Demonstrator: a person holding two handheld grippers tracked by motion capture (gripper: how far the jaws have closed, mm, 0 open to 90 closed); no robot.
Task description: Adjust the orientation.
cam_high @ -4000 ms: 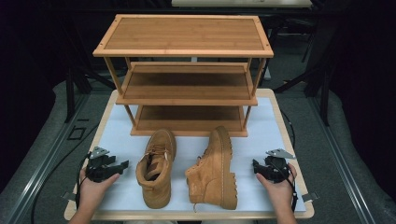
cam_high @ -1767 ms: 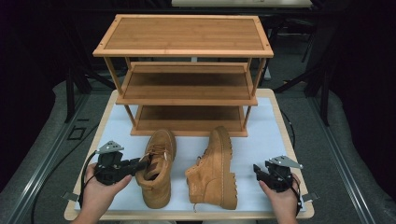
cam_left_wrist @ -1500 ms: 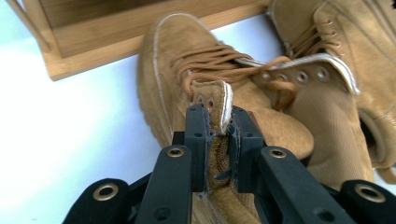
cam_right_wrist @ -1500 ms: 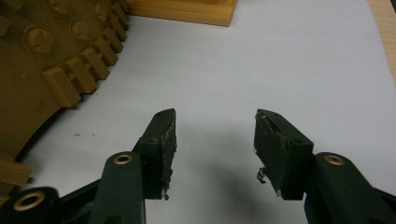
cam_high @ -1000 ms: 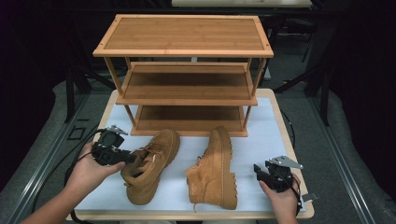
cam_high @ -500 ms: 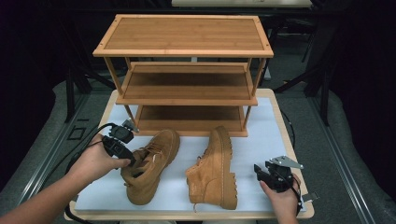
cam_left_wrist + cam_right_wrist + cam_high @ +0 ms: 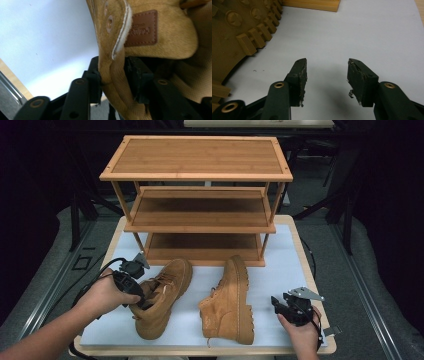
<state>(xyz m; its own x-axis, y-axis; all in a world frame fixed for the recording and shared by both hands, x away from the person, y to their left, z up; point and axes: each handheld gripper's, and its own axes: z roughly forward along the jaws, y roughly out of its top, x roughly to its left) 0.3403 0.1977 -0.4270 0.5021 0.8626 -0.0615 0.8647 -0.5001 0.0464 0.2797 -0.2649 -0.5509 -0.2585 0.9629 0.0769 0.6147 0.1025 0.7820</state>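
Now left gripper [image 7: 136,292] is clamped on left boot's [image 7: 162,295] collar and has swung it toward rack [image 7: 200,215]; shelving starts. Right gripper [image 7: 327,75] idle, jaws apart.

High view: fixed above the near table edge, facing forward and down onto the shoe rack [image 7: 196,200]. Left gripper view: very close, pressed against the collar of the left boot [image 7: 140,32], in front of the rack. Right gripper view: low over the white mat [image 7: 367,32], beside the right boot [image 7: 234,30] sole; rack foot, mat and sole shared with high view.
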